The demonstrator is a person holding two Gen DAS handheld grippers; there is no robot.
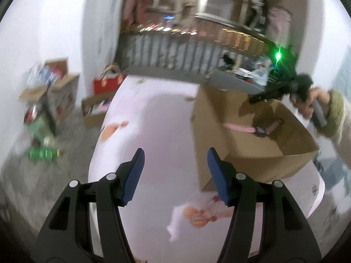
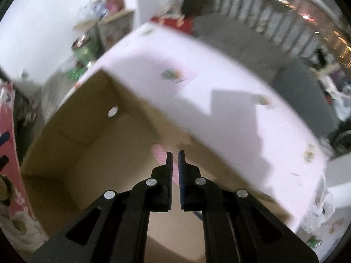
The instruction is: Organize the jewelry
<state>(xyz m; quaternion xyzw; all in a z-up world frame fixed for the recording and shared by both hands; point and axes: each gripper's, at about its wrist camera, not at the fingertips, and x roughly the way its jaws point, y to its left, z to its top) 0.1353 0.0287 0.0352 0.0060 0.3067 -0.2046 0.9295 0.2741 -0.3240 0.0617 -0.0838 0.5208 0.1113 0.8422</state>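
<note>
R gripper [image 2: 175, 153]: jaws nearly together, only a slit between, nothing in them; it hangs over the open cardboard box [image 2: 92, 153], pointing steeply down. L gripper [image 1: 175, 171]: jaws well apart, empty, above the pink tabletop [image 1: 158, 131] just beside the box. The task's thing, a pink-strapped watch [image 1: 258, 129], lies inside the box against its far wall; seen from the R wrist only as a pink blur just beyond the tips. Step looks like drop-off done w/ this piece in the box. Next move prob needs another piece found, none visible on the table. No legible brands or writing; frames too blurred.
</note>
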